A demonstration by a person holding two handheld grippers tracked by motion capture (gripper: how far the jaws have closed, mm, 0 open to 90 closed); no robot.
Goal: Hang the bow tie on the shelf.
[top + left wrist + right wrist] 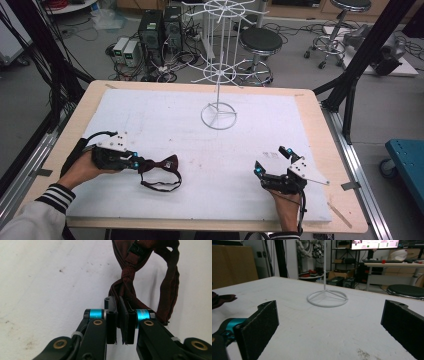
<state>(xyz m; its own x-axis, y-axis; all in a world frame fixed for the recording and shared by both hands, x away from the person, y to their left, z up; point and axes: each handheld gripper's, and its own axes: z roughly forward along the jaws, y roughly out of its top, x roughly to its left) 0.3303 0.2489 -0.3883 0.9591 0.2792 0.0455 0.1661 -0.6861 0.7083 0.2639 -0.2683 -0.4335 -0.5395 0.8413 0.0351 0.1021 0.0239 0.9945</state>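
Observation:
A dark maroon bow tie [161,166] with its strap looped below it lies on the white mat [200,130] at the front left. My left gripper [137,164] is shut on the bow tie's [130,275] left wing, the fabric pinched between the pads [112,320]. My right gripper [272,161] rests at the front right, held by a hand, its jaws wide open with nothing between them. In the right gripper view the pads [262,325] frame the white wire rack's ring base [327,298]. The rack [218,75] stands at the mat's far middle.
The wooden table edge [330,150] borders the mat. Beyond the table are stools [259,42], computer boxes [150,30] and cables on the floor. A black frame post [350,100] stands at the right.

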